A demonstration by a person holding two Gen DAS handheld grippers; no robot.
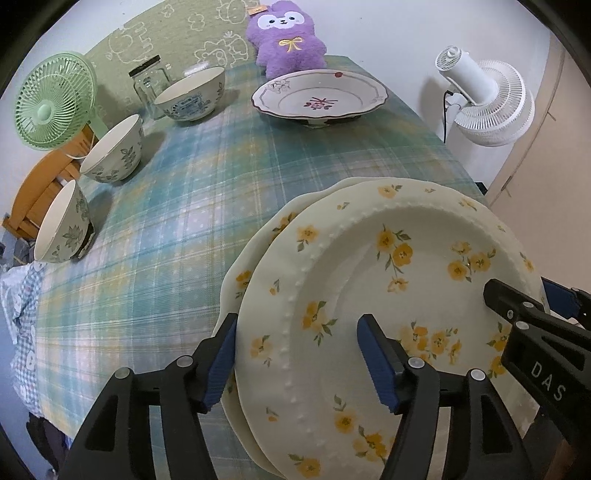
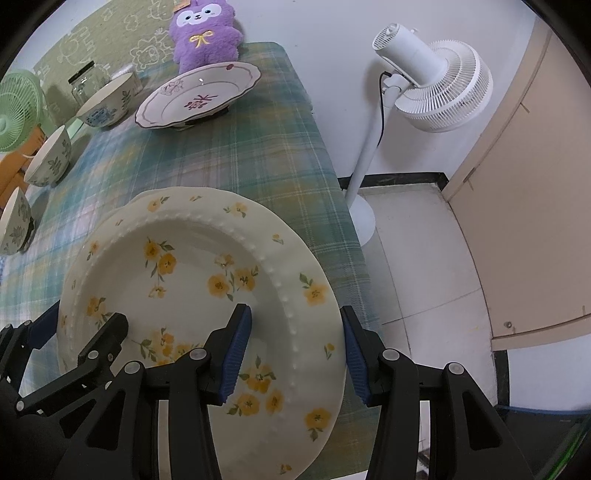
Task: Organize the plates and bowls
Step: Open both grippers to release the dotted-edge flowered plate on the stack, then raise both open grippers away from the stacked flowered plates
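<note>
two cream plates with yellow flowers are stacked at the near end of the table (image 1: 177,206), on its plaid tablecloth; the upper plate (image 1: 369,280) is seen sitting slightly askew on the lower plate (image 1: 266,229), whose rim shows at the left. the left gripper (image 1: 295,354) is spread open, its blue-padded fingers straddling the left rim of the upper plate: one pad outside the rim, one over the plate's well. whether the pads touch the plate cannot be told. the right gripper (image 2: 295,354) is likewise open around the plate's right rim, one pad over the well and one outside the edge. each gripper is also seen in the other's view across the plate.

at the far end, a scalloped plate with a purple flower motif (image 1: 319,96) is set in front of a purple plush toy (image 1: 286,35). three bowls are lined along the left edge: a blue-patterned bowl (image 1: 192,96), a leaf-patterned bowl (image 1: 112,153) and another leaf-patterned bowl (image 1: 62,223) nearest. a glass jar (image 1: 147,83) stands behind them, beside a green fan (image 1: 51,101). a white standing fan (image 2: 424,81) is placed on the floor to the right of the table.
</note>
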